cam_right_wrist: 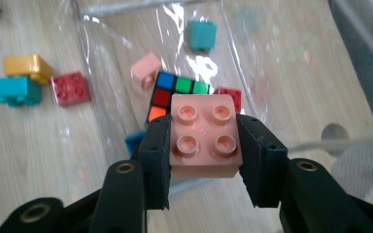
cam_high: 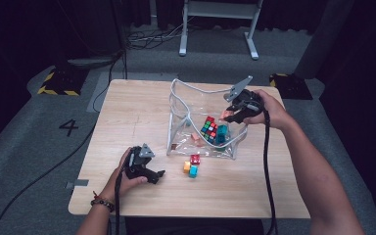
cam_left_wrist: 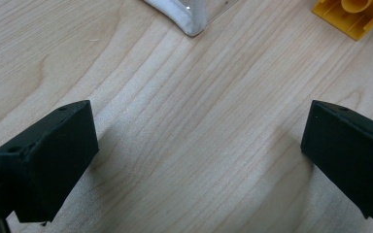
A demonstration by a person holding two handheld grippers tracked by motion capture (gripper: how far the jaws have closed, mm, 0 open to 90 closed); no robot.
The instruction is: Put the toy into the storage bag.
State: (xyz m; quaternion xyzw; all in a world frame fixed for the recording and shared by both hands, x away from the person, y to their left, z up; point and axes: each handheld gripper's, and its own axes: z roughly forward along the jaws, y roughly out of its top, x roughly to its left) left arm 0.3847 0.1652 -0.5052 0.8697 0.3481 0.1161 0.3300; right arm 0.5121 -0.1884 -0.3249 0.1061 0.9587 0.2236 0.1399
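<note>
The right gripper [cam_right_wrist: 204,145] pinches a pink four-stud brick [cam_right_wrist: 205,137] squarely between its two black jaws, studs facing the camera, above the open mouth of a clear plastic bag [cam_high: 186,132] on the wooden table [cam_high: 127,112]. Inside the bag lie a colour-tiled puzzle cube [cam_right_wrist: 175,94], a second pink brick [cam_right_wrist: 145,69] and a teal brick [cam_right_wrist: 201,35]. The left gripper [cam_left_wrist: 199,145] rests low over bare wood with its jaws spread wide and nothing between them, near a yellow brick [cam_left_wrist: 352,14] outside the bag

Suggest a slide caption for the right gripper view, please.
Right gripper clamps a pink brick above the clear bag holding a puzzle cube.
</note>
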